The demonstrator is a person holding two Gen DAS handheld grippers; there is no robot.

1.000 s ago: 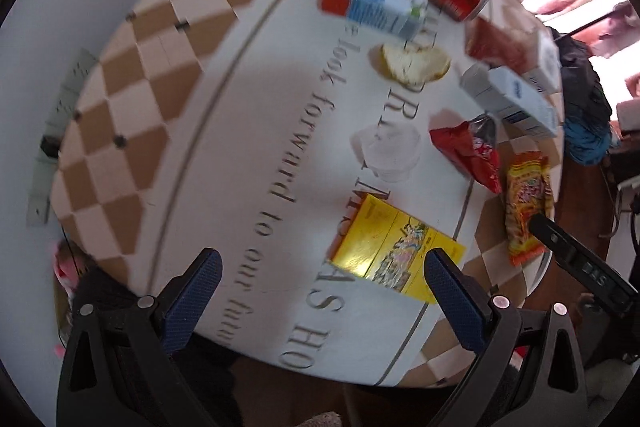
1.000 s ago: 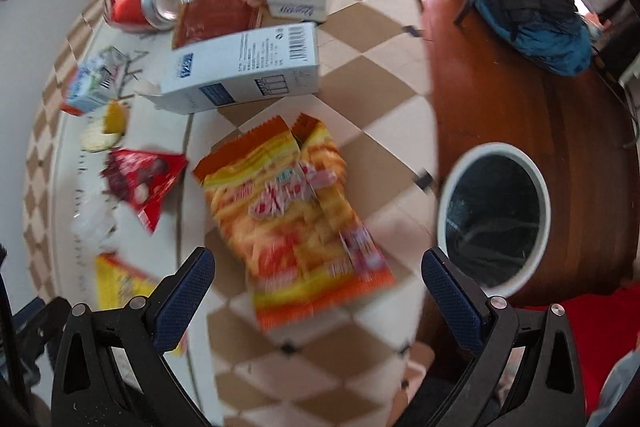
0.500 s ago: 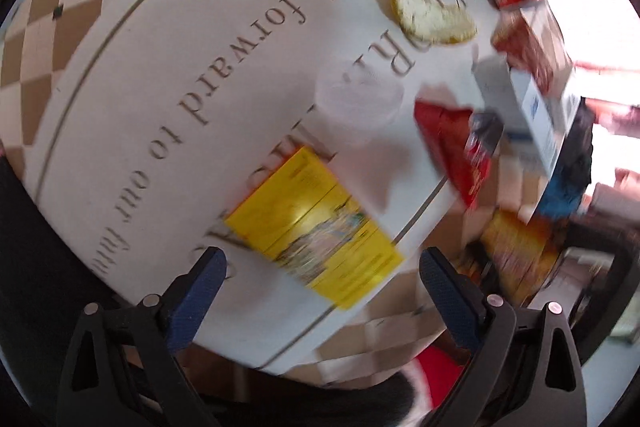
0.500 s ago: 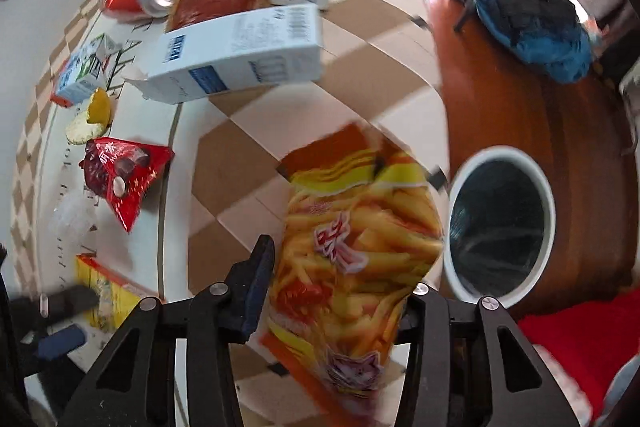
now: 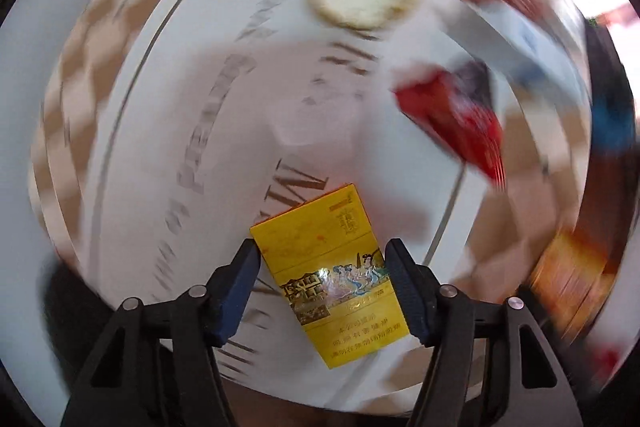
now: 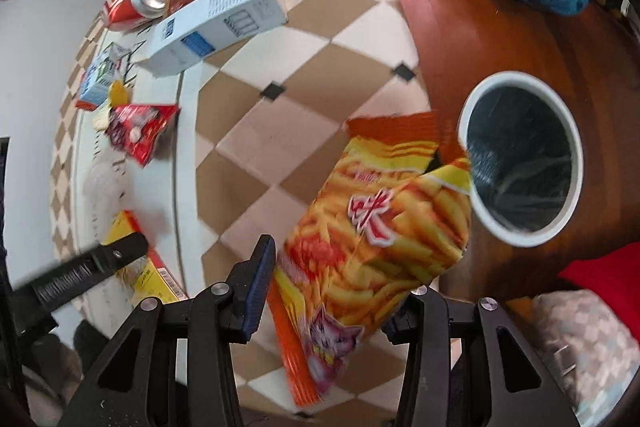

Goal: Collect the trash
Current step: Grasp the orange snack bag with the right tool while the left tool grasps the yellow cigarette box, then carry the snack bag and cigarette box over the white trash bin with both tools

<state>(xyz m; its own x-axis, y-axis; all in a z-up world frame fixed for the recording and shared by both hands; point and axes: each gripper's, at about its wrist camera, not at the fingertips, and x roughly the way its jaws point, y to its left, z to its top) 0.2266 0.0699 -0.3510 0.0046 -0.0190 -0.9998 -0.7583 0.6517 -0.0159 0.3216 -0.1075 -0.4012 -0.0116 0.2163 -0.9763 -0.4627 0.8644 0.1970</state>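
— What does the left gripper [image 5: 322, 279] have?

— A yellow cigarette pack [image 5: 334, 275], clamped between both blue pads, tilted above the lettered tablecloth [image 5: 168, 99]; everything else in that view is blurred.

— And the right gripper [image 6: 332, 291]?

— Its jaws pinch an orange fries snack bag [image 6: 376, 227], lifted off the checkered table, its top corner just beside the white-rimmed trash bin [image 6: 520, 159] on the wooden floor [image 6: 452, 7]. A soda can [image 6: 136, 1], a white carton [image 6: 216, 23] and a red wrapper [image 6: 140, 131] lie well apart on the table.

Snack bag [image 6: 376, 227] between right gripper [image 6: 332, 287] fingers [image 6: 256, 291], bin [image 6: 520, 159] right of table [image 6: 320, 39]
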